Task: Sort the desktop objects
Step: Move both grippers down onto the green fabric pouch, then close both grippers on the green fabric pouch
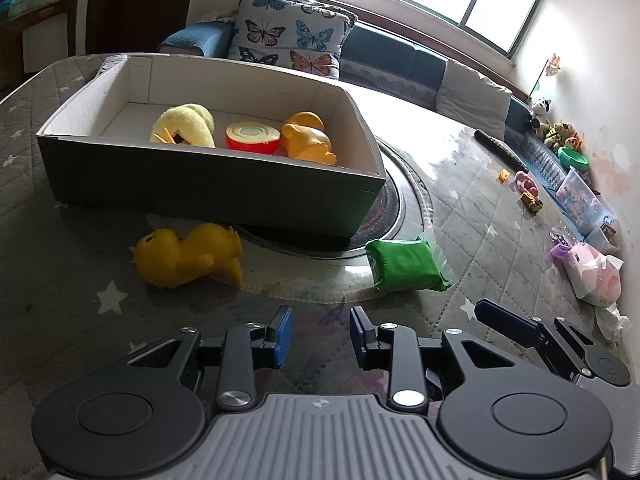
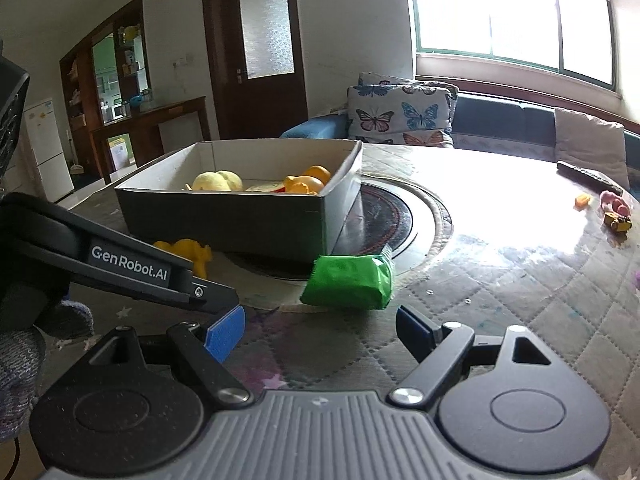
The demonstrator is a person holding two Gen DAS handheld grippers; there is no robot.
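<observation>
Both tongs, left gripper and right gripper, gape empty; only the left view shows the whole yellow dinosaur, lower left.

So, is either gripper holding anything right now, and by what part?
Nothing held. Left gripper and right gripper are both open and empty, short of the green packet.

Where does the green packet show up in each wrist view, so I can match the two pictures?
Left wrist: green packet lies right of centre on the quilted table cover, beyond the open left gripper.
Right wrist: green packet sits at centre, just ahead of the open right gripper.
Shared landmark: the cardboard box of toys, behind it to the left.
</observation>
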